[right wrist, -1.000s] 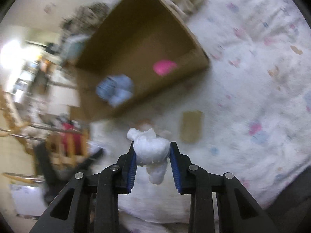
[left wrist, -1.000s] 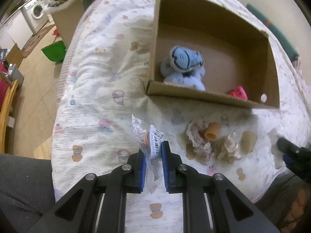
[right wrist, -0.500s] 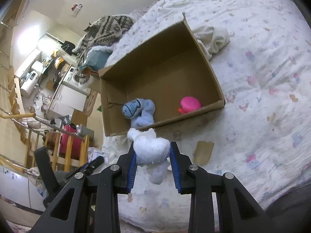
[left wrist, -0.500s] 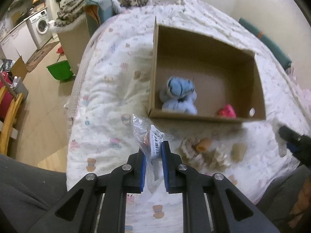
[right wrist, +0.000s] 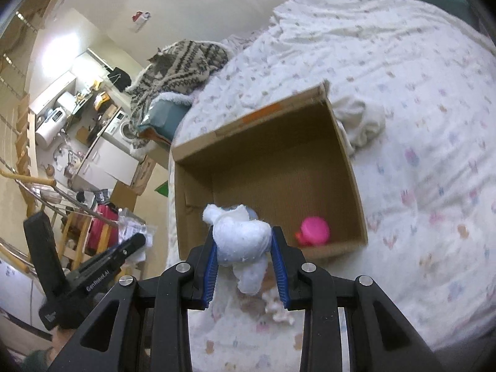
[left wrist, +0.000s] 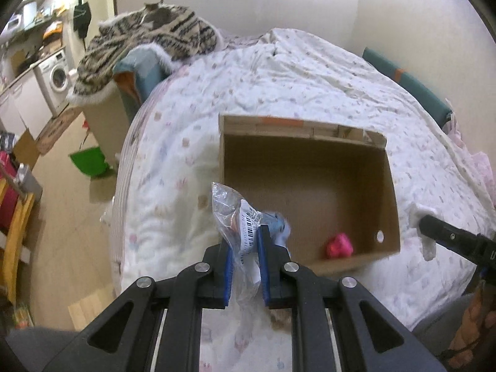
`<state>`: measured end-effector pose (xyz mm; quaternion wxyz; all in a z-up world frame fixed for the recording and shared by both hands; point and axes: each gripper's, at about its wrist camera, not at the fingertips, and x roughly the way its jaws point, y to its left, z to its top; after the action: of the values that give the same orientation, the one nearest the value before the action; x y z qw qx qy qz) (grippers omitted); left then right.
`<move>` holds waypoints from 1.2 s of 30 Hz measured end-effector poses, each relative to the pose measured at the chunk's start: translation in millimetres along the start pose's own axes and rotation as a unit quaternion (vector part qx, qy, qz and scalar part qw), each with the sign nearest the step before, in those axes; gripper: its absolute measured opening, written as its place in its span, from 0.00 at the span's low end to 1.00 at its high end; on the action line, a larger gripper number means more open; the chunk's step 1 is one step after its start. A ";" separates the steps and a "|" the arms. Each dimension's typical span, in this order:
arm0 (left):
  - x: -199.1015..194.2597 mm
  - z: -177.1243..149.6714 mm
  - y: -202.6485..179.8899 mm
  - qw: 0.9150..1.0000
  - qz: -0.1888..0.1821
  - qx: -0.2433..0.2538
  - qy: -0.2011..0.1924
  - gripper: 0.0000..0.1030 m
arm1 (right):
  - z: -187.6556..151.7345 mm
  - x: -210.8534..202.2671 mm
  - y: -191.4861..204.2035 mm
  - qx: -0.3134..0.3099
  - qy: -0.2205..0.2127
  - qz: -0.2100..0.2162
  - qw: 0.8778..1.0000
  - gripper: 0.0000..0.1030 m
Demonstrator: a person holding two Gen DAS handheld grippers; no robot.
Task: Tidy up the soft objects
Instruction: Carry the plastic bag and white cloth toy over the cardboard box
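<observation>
An open cardboard box (left wrist: pixel 310 167) lies on the bed; it also shows in the right wrist view (right wrist: pixel 269 161). Inside are a pink soft toy (left wrist: pixel 339 245) (right wrist: pixel 313 230) and a blue plush (left wrist: pixel 279 224), mostly hidden behind the held items. My left gripper (left wrist: pixel 245 241) is shut on a clear plastic bag with a barcode label (left wrist: pixel 238 217), raised near the box's front left corner. My right gripper (right wrist: pixel 245 245) is shut on a white soft toy (right wrist: pixel 240 238), raised before the box's front wall; it shows at the right edge of the left wrist view (left wrist: pixel 446 237).
The bed has a white patterned quilt (left wrist: pixel 310 74). A striped knit blanket (left wrist: pixel 145 34) lies on a basket at the bed's left. A white cloth (right wrist: pixel 362 124) lies beside the box. Small soft items (right wrist: pixel 279 307) lie on the quilt below my right gripper. Floor and furniture are left.
Both grippers have risen and tilted up with their items still held, so the box now sits lower in view and the small items on the quilt are mostly out of sight.
</observation>
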<state>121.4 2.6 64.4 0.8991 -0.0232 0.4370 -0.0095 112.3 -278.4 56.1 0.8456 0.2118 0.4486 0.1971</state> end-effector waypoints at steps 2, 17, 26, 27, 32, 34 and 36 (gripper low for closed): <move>6.8 11.2 -4.5 1.000 0.002 0.007 -0.005 0.13 | 7.2 5.7 1.1 -0.005 0.000 -0.003 1.000 0.32; 77.3 15.3 -34.0 0.999 0.005 0.031 0.021 0.13 | 13.1 56.7 -34.5 0.015 0.026 -0.021 0.999 0.32; 102.7 9.3 -25.4 0.999 0.010 -0.002 0.040 0.13 | 2.7 75.1 -42.3 0.009 0.045 -0.053 0.998 0.33; 102.7 9.1 -25.0 0.999 0.011 -0.002 0.038 0.13 | 2.4 76.7 -42.1 0.005 0.048 -0.058 0.997 0.33; 106.2 6.1 -28.1 0.999 0.006 0.012 0.036 0.13 | 1.8 85.9 -43.3 -0.001 0.060 -0.071 0.996 0.33; 110.6 3.8 -29.8 0.999 -0.003 0.019 0.042 0.13 | 1.9 89.4 -42.4 -0.005 0.065 -0.075 0.995 0.33; 115.0 2.0 -31.1 0.999 -0.009 0.021 0.048 0.13 | 1.8 92.7 -41.1 -0.009 0.070 -0.080 0.994 0.33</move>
<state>194.1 -32.7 -23.1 0.8773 -0.0079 0.4790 -0.0280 167.9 -264.5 -27.5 0.8272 0.1536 0.5200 0.1472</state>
